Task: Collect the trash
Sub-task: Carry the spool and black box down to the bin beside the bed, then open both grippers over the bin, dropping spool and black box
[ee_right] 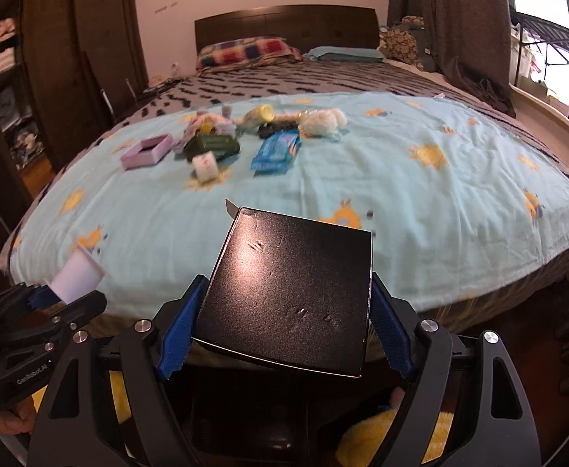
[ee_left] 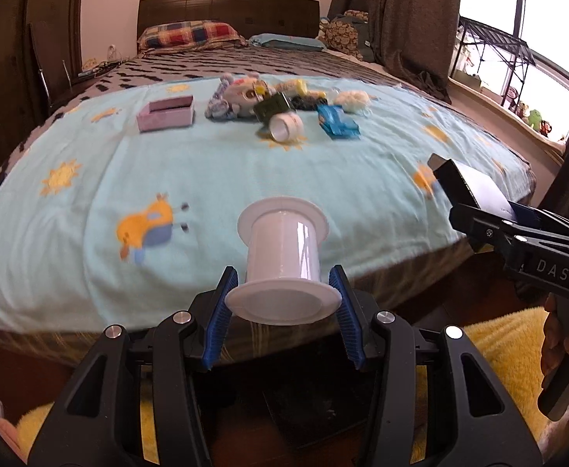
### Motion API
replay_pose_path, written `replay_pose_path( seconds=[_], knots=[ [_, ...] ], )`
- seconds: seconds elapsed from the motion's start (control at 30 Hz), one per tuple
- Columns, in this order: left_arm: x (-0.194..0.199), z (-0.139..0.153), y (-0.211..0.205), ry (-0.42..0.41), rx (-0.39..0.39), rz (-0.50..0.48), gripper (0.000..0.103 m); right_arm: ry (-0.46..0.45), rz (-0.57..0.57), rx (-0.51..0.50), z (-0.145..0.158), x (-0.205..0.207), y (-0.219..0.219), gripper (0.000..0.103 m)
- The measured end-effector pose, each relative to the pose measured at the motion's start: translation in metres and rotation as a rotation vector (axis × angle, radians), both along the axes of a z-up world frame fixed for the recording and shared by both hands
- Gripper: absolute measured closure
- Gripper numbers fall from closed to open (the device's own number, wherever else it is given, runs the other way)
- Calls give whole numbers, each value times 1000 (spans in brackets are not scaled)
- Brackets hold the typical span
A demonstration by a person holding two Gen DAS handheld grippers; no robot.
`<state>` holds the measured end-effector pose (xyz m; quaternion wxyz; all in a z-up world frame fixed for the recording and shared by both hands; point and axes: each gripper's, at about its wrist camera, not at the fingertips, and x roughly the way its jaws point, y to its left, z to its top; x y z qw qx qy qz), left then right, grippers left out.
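My left gripper [ee_left: 283, 303] is shut on a white plastic spool [ee_left: 283, 257], held by its near flange at the foot of the bed. In the right wrist view the same spool [ee_right: 77, 272] shows at the left, in the left gripper [ee_right: 56, 295]. My right gripper [ee_right: 284, 311] is shut on a flat black box [ee_right: 290, 294]; from the left wrist view that box [ee_left: 467, 185] sticks out of the right gripper [ee_left: 490, 214]. More trash lies mid-bed on the light-blue blanket [ee_left: 206, 179]: a tape roll [ee_left: 286, 126], a blue wrapper [ee_left: 338, 121], a dark green packet [ee_left: 272, 107], white fluff [ee_left: 352, 99].
A pink open box [ee_left: 166, 113] and a plush toy [ee_left: 237, 93] sit by the pile. Pillows [ee_left: 191, 35] lie at the headboard. A wardrobe [ee_right: 62, 58] stands left, a metal rack [ee_left: 494, 54] and window right. Yellow fuzzy fabric [ee_left: 506, 354] lies below the grippers.
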<state>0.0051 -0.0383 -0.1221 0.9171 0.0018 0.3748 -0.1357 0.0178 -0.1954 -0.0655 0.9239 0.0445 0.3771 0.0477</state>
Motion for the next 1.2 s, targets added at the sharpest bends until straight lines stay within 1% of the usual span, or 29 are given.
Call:
replay_pose_path(
  seconds=[0.17, 0.3, 0.4, 0.57, 0.63, 0.7, 0.77, 0.83, 0.9, 1.07, 1.13, 1.2],
  knots=[
    [-13, -36, -5, 65, 2, -12, 57, 93, 11, 7, -38, -19, 1, 23],
    [-18, -67, -6, 130, 20, -19, 57, 174, 28, 27, -70, -24, 7, 23],
    [-18, -88, -5, 181, 25, -25, 57, 225, 44, 42, -92, -23, 13, 23],
    [-12, -118, -7, 266, 31, -39, 57, 305, 34, 50, -125, -17, 17, 22],
    [-8, -131, -11, 311, 38, -59, 57, 346, 28, 59, -139, -14, 16, 22],
    [-8, -140, -17, 339, 52, -76, 57, 386, 28, 87, -153, -12, 16, 22],
    [-7, -151, -22, 375, 65, -95, 57, 416, 25, 93, -165, -10, 15, 22],
    [-5, -162, -28, 412, 75, -111, 57, 438, 27, 92, -174, -9, 16, 22],
    [-4, -168, -32, 432, 80, -118, 57, 457, 26, 96, -182, -6, 19, 22],
    [-3, -179, -39, 448, 72, -115, 56, 476, 18, 118, -194, -1, 16, 20],
    [-2, -182, -39, 454, 67, -111, 51, 477, 12, 126, -198, 3, 16, 20],
    [-1, -183, -36, 452, 70, -107, 45, 474, 9, 128, -195, 5, 14, 19]
  ],
)
